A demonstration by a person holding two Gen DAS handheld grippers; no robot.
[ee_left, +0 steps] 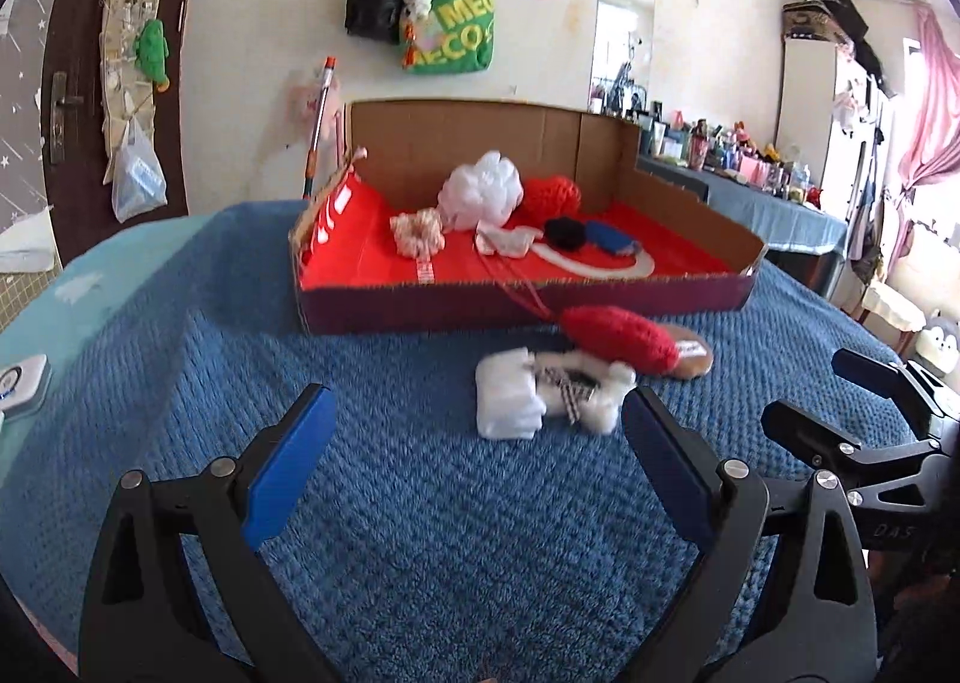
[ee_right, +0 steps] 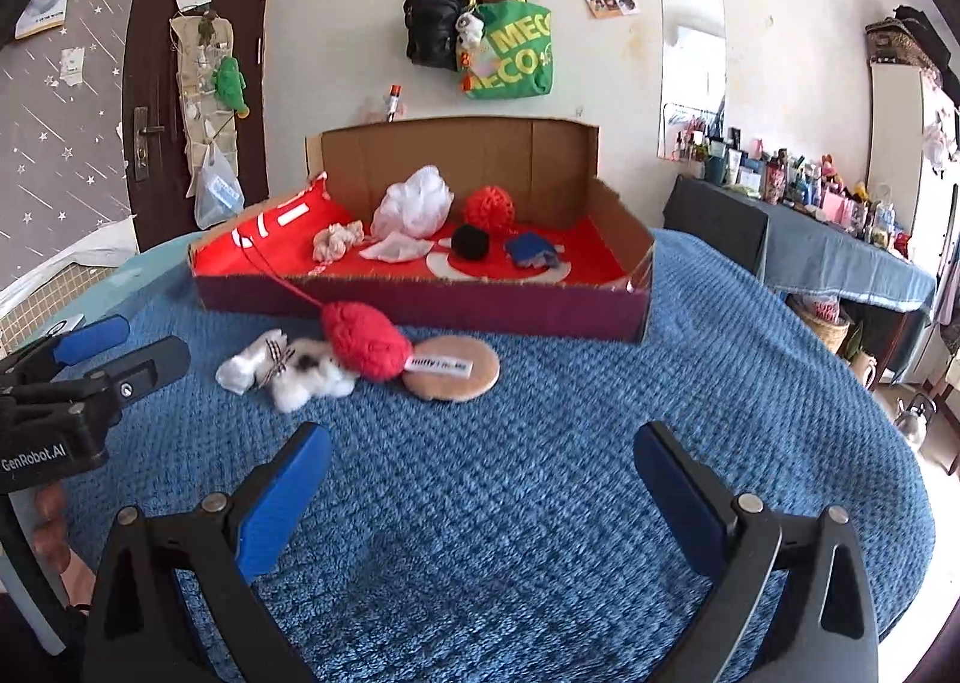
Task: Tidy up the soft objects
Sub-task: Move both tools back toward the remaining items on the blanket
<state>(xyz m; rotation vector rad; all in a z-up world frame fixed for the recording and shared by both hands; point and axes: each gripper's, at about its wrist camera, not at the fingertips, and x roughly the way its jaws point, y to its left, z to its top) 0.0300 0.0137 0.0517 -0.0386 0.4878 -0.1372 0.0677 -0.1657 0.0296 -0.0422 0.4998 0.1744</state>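
Both our grippers hover spread and empty over the blue blanket (ee_right: 540, 503).

Ahead of our left gripper (ee_left: 474, 443), just beyond its fingertips, lie the white fluffy piece (ee_left: 510, 401) and red knitted piece (ee_left: 618, 338); they sit forward-left of our right gripper (ee_right: 480, 479), with the cardboard box (ee_right: 420, 305) farther ahead.

Tan round pad (ee_left: 690, 362) mostly hidden behind the red knitted pouch (ee_left: 621, 338) in left wrist view; label unreadable there. Pad label text (ee_right: 440, 364) blurred in right wrist view. White fluffy item (ee_right: 312, 374) partly covered by the pouch, shape unclear. Bottles on far side table (ee_right: 798, 182) too small to identify. Right tongs (ee_left: 870, 383) cut off by frame edge. White device (ee_left: 21, 383) cropped at left edge.
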